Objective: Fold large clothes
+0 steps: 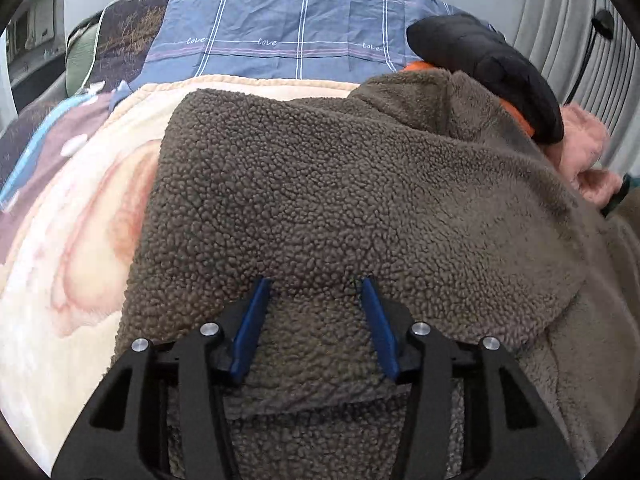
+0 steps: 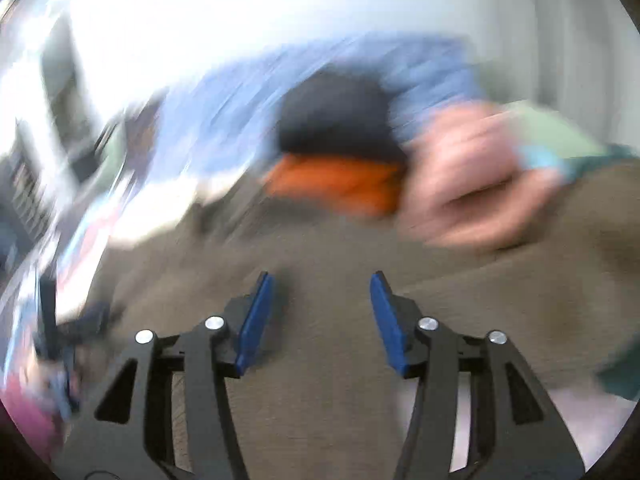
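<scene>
Here, closest to the left wrist camera, the left gripper (image 1: 316, 280) is hanging with its blue pads (image 1: 250, 332) spread apart, nothing pinched between them, the tips just at a fold edge of the brown fleece garment (image 1: 320, 184). The garment is lying in a thick, doubled-over heap on a cream blanket (image 1: 72, 220) with a peach-toned print, and it is filling most of that view. Beyond it, a black and orange handle (image 1: 500, 76) of the other tool is showing at the garment's far right edge, with a pink fuzzy sleeve (image 1: 584, 152) beside it. Farther back, a blue plaid sheet (image 1: 280, 28) is covering the bed. In the right wrist view, badly blurred, the right gripper (image 2: 322, 276) is likewise standing released, its pads parted over the brown fleece and gripping nothing. Past it a black and orange shape and a pink one are smearing across the frame.
</scene>
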The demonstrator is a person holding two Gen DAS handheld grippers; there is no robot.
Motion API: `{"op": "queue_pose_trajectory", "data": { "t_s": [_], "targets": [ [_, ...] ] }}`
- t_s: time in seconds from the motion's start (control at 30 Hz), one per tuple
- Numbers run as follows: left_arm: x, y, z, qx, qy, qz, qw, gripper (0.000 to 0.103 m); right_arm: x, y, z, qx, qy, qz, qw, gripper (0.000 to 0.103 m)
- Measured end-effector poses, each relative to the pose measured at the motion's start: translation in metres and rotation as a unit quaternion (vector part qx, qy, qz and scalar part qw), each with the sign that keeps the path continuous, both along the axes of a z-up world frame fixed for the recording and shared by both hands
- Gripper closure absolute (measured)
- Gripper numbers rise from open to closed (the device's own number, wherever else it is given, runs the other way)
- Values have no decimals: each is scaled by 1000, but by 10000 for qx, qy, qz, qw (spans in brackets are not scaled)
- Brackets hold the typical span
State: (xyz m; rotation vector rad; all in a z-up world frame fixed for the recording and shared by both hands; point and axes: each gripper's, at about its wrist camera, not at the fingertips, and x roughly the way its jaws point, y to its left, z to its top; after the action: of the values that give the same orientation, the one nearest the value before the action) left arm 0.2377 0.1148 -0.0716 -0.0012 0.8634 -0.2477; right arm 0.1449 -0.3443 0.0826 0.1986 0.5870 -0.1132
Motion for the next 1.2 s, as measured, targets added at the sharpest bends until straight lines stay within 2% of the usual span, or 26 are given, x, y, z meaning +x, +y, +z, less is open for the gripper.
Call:
{"op": "queue_pose_trajectory", "data": {
  "t_s": [0.03, 0.1, 0.13, 0.17, 0.2, 0.23, 0.33, 0.4, 0.5, 0.53, 0.57, 0.6, 0.63, 0.67, 0.77, 0.83, 0.9, 0.97, 1.03, 1.1, 1.2],
  "targets": [
    [-1, -3, 1, 113, -26, -6, 9999, 51, -21, -38, 16, 88, -278, -604, 9977, 38],
    [-3, -8, 0, 255, -65, 7, 9997, 50, -50, -95, 31, 264, -493, -1446, 9879, 35],
    [-3, -8, 0, 303, -83, 10, 9995, 50, -73, -133, 37, 481, -609, -2028, 9761, 30],
    [-2, -8, 0, 313, -91, 9, 9995, 50, -87, -155, 39, 634, -714, -2333, 9677, 25],
    [-2, -7, -1, 300, -89, 11, 9995, 50, -99, -172, 40, 758, -814, -2510, 9616, 13],
    [-1, -7, -1, 289, -87, 10, 9995, 50, -109, -194, 38, 920, -892, -2622, 9565, 7],
    [-2, -5, -1, 239, -88, 10, 9997, 49, -110, -227, 28, 1257, -626, -2795, 9498, 7],
    [-2, -5, -1, 235, -86, 10, 9997, 49, -104, -232, 21, 1511, -594, -2711, 9488, 4],
    [-2, -4, 0, 171, -84, 1, 9998, 48, -89, -230, 22, 1329, -669, -2847, 9470, 4],
    [-3, -3, 0, 151, -85, -3, 9999, 48, -83, -233, 24, 1300, -612, -2914, 9458, 18],
    [-3, -2, 1, 127, -83, -9, 9999, 48, -79, -233, 25, 1274, -545, -2975, 9446, 38],
    [-3, -1, 1, 110, -82, -14, 9999, 47, -74, -228, 23, 1254, -441, -2997, 9447, 75],
    [-3, -1, 1, 96, -80, -19, 9999, 47, -67, -224, 25, 1250, -332, -2989, 9455, 86],
    [-3, -1, 1, 84, -77, -23, 9999, 47, -66, -222, 28, 1320, -438, -2947, 9454, 87],
    [-3, -1, 1, 82, -77, -25, 9999, 46, -58, -192, 50, 1471, -890, -2542, 9517, 88],
    [-3, -1, 1, 73, -77, -26, 9999, 46, -36, -148, 64, 1425, -1014, -1877, 9665, 88],
    [-3, 0, 1, 32, -79, -30, 10000, 46, -6, -91, 72, 1151, -977, -1145, 9819, 88],
    [-4, 2, 2, -50, -86, -51, 9999, 44, 23, -33, 70, 992, -865, -406, 9905, 88],
    [-4, 3, 2, -187, -97, -125, 9997, 35, 52, 24, 58, 1008, -714, 307, 9919, 88],
    [-5, 4, 3, -346, -101, -252, 9990, 28, 83, 89, 36, 1098, -490, 1063, 9870, 88],
    [-7, 4, 4, -406, -149, -267, 9987, 27, 110, 155, -1, 1164, -123, 1710, 9783, 88]
  ]
}}
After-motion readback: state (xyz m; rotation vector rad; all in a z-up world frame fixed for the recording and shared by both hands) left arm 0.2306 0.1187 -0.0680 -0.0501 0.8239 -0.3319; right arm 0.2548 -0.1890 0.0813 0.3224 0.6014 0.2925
